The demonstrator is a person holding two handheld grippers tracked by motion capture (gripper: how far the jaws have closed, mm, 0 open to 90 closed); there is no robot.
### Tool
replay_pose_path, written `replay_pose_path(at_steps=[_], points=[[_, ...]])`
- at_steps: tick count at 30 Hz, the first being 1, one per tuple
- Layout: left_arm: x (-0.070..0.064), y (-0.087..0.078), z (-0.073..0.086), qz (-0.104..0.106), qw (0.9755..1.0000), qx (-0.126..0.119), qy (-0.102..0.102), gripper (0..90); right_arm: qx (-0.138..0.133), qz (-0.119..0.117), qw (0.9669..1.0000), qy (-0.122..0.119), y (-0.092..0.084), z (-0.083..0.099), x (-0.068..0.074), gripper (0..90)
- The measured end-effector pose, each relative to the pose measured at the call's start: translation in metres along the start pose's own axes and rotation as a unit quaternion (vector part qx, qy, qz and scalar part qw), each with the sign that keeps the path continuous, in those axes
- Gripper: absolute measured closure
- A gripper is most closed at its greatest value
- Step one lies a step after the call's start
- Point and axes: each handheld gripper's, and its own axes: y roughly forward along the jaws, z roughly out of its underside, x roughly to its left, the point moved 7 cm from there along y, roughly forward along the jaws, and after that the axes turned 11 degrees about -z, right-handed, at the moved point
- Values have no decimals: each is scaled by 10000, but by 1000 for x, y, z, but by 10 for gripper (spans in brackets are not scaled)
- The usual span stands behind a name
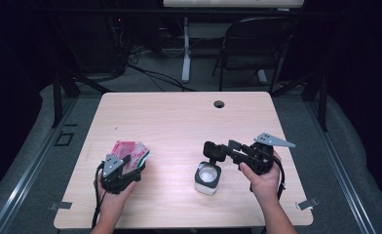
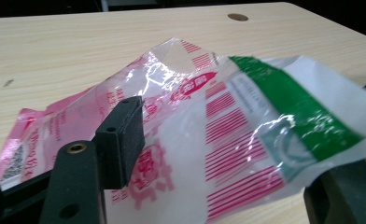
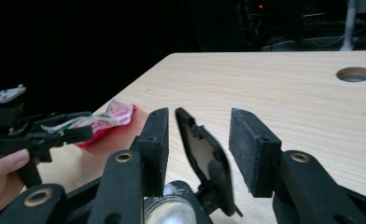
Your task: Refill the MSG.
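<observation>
Crinkled packet and open-lidded jar on the table

Pink, white and green plastic packet (image 1: 129,150) lies crumpled at the left; white jar (image 1: 207,178) stands upright to its right, black flip lid (image 3: 204,161) raised on edge.

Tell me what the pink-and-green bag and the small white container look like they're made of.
Bag: thin glossy plastic film, printed; it crinkles and throws glare. Container: seemingly matte white plastic body, with a black hinged lid open; the shiny inside could be glass or metal.
</observation>
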Motion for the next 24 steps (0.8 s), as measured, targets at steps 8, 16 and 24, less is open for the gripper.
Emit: replay_pose_path(at_steps=[8,16,24], points=[[-13,2,5,65,9997,121,223,344,148,56,9998,149,4,8,-12,577],[-24,-1,2,126,9989,95,450,341,274,47,9995,122,11,13,-11,579],[-40,-3,0,333,9980,92,534,337,303,29,9995,124,12,15,-10,611]])
